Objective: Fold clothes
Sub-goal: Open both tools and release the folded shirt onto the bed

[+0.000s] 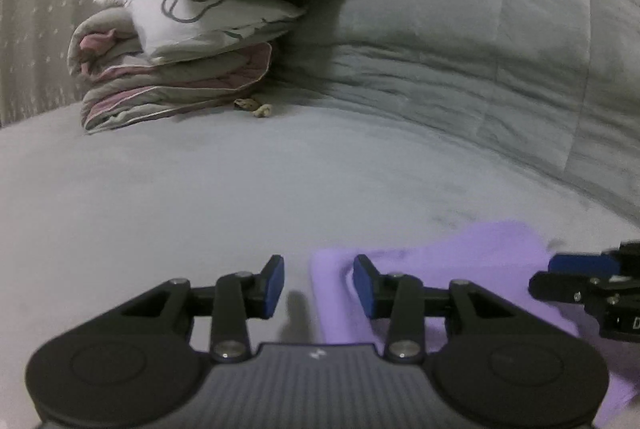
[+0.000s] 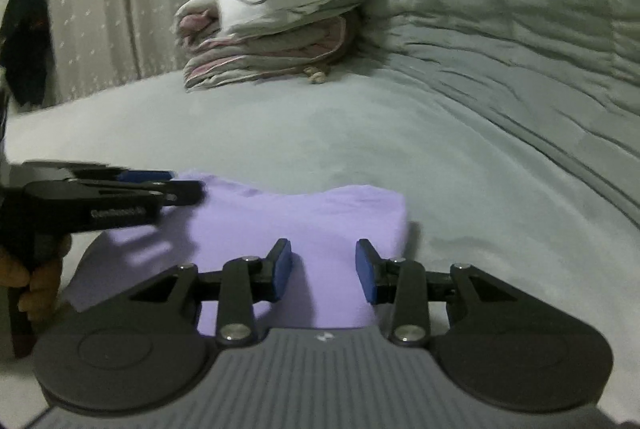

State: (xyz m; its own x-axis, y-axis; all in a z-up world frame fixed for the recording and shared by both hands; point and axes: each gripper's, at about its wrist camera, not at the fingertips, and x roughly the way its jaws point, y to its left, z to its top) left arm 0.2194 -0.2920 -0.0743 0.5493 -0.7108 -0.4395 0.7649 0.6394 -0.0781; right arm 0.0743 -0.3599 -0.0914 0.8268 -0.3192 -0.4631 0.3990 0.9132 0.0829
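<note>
Lilac garment [image 2: 304,225] lies flat on bed [image 2: 460,157], under my right claw [image 2: 323,271], beside left claw [image 1: 319,287]. Both part-open, empty. Fold laid; next, regrip edge.

I see one lilac garment [image 2: 288,225] folded into a flat, smooth block on the grey bed [image 2: 360,141], its far edge wavy, lying at six o'clock in my right view, at five o'clock in my left.
</note>
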